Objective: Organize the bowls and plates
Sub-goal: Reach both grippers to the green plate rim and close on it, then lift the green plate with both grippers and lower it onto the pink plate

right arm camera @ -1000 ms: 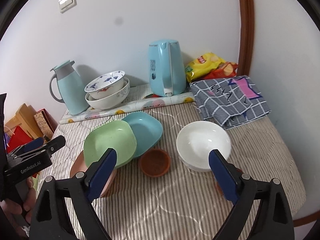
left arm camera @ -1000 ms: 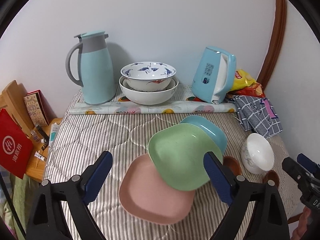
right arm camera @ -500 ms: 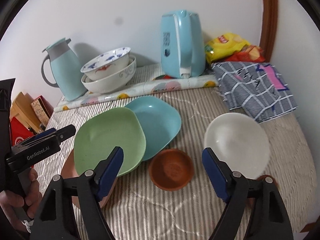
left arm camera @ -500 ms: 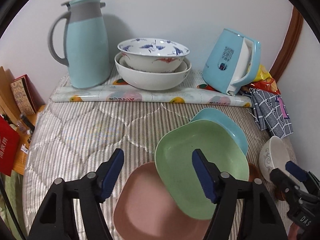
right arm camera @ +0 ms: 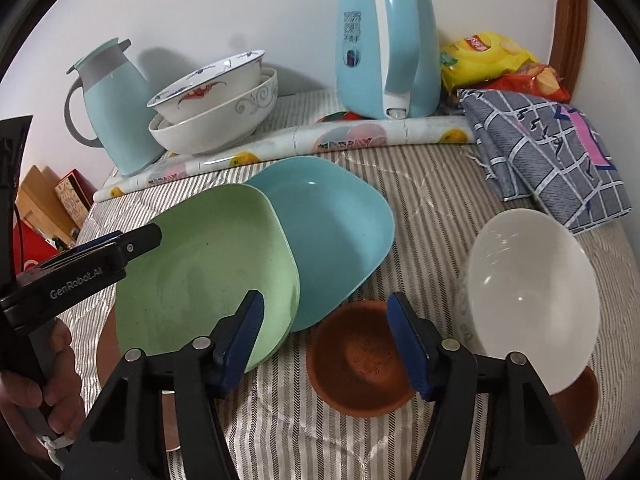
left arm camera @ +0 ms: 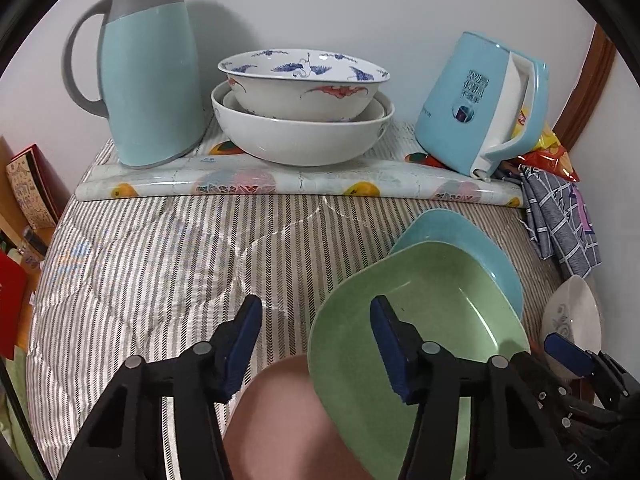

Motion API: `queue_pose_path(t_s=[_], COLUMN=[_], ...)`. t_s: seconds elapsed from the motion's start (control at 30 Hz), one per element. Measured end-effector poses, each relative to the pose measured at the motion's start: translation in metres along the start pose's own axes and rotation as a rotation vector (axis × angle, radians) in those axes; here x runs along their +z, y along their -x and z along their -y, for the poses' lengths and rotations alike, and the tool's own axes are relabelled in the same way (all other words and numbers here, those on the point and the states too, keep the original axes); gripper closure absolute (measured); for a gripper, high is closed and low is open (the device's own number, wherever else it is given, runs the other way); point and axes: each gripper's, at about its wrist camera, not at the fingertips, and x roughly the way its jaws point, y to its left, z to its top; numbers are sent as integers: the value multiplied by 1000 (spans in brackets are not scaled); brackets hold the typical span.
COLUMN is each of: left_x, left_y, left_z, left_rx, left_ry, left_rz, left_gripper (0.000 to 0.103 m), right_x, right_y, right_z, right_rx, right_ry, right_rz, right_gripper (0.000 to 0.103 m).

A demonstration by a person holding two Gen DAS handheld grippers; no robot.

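Observation:
A green plate (left arm camera: pixel 432 320) (right arm camera: pixel 208 272) leans on a pink plate (left arm camera: pixel 280 420) and overlaps a blue plate (left arm camera: pixel 468 240) (right arm camera: pixel 332 240). My left gripper (left arm camera: pixel 316 328) is open, its jaws astride the green plate's left rim. My right gripper (right arm camera: pixel 326 328) is open, low over a small brown bowl (right arm camera: pixel 360 364). A white bowl (right arm camera: pixel 532 296) (left arm camera: pixel 572 320) sits right of it, resting on a second brown dish (right arm camera: pixel 576 404). Two stacked patterned bowls (left arm camera: pixel 304 96) (right arm camera: pixel 212 100) stand at the back.
A teal thermos jug (left arm camera: pixel 148 64) (right arm camera: pixel 112 108) stands back left and a blue kettle (left arm camera: pixel 480 100) (right arm camera: pixel 384 40) back right. A rolled oilcloth (left arm camera: pixel 296 182) lies before them. A checked cloth (right arm camera: pixel 540 148) and snack bags (right arm camera: pixel 492 60) lie far right. The striped table (left arm camera: pixel 140 264) drops off at left.
Both grippers have moved forward and down: the left onto the green plate's rim, the right onto the small brown bowl. Both jaws have narrowed somewhat.

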Motion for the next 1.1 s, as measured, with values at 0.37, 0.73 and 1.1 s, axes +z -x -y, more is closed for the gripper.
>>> queue_pose_path(t_s=[0.37, 0.73, 1.1], left_x=[0, -7, -18], left_y=[-12, 15, 66], left_z=[4, 7, 20], left_rx=[-50, -68, -90], left_ry=[11, 20, 16], left_rz=[-32, 1, 77], left_gripper=[85, 91, 91], right_x=[0, -1, -11], right_y=[-15, -2, 53], right_z=[-2, -3, -2], right_rx=[33, 24, 19], right_ry=[15, 15, 13], right_rz=[-39, 0, 85], right_gripper=[80, 93, 94])
